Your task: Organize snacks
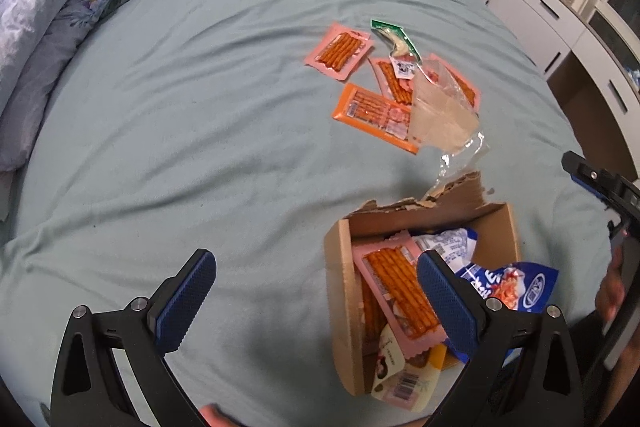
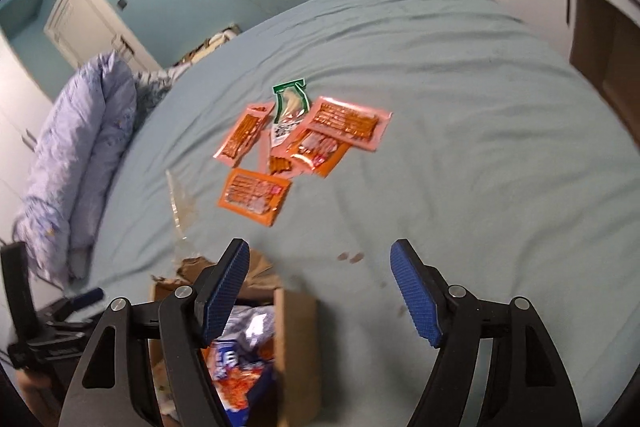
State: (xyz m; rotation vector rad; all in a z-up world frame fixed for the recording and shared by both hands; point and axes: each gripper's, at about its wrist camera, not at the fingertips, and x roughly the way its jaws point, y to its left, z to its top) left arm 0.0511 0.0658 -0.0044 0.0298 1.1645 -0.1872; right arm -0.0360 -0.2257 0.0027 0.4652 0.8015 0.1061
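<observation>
A torn cardboard box (image 1: 340,307) sits on the pale blue bed and holds a pink stick-snack packet (image 1: 396,287), a blue and white bag (image 1: 516,283) and other packets. Loose snacks lie beyond it: a pink packet (image 1: 340,51), an orange packet (image 1: 376,113), a green packet (image 1: 394,39) and more pink ones under a clear plastic bag (image 1: 444,115). My left gripper (image 1: 316,301) is open and empty, its right finger over the box. My right gripper (image 2: 320,299) is open and empty above the box (image 2: 296,343), facing the loose pile (image 2: 304,139).
A folded lilac duvet (image 1: 52,27) lies along the bed's left side. White cabinets and drawers (image 1: 552,11) stand past the right edge. A white door (image 2: 88,23) is in the teal wall. The right gripper's body (image 1: 608,195) shows at the left view's right edge.
</observation>
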